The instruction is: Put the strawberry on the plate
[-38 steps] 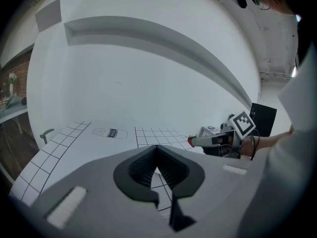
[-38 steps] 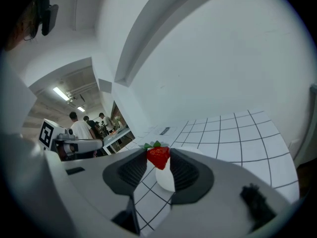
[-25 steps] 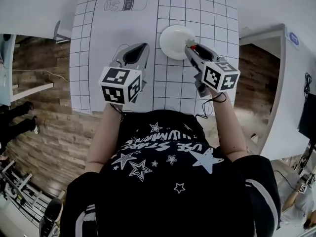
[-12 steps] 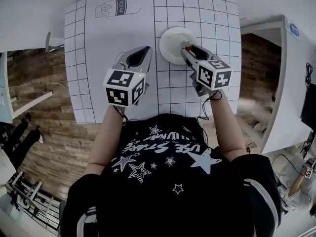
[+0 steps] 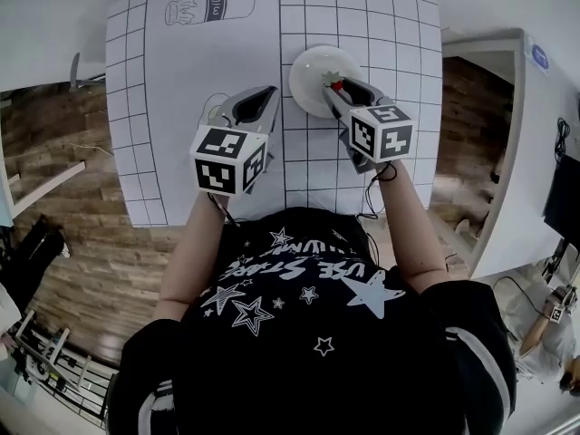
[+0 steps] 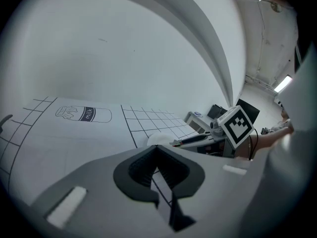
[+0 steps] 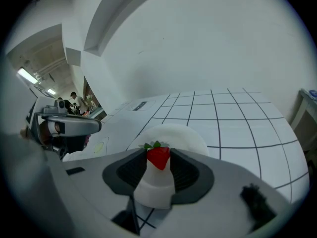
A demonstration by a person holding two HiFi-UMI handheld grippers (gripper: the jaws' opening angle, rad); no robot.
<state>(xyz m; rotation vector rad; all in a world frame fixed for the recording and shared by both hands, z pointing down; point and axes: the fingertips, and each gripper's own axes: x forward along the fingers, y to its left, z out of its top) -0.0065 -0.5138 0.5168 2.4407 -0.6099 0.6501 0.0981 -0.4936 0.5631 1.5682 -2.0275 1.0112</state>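
Since a second ago my right claw [image 5: 339,89] has edged across the counter [image 5: 181,107] over the plate [image 5: 311,62], hiding its near rim; left claw [image 6: 157,148] clenched, empty, beside; right one pinches the strawberry [image 7: 158,157] above the plate; contact unclear.

My right claw [image 5: 337,88] hides the near rim of the plate [image 5: 313,69], and from the head view the strawberry [image 7: 158,157] is only a tiny red speck.

I'm seeing a red strawberry [image 7: 158,157] with green leaves, in front of a plain white plate [image 7: 184,135]. The bench [image 5: 381,25] is white with a black grid and a black-outline milk bottle drawing [image 5: 210,4]. The left gripper [image 5: 270,91] and right gripper [image 5: 337,87] are grey, their cubes [image 5: 227,159] black-and-white checked. The shirt [image 5: 308,333] is black with white stars.
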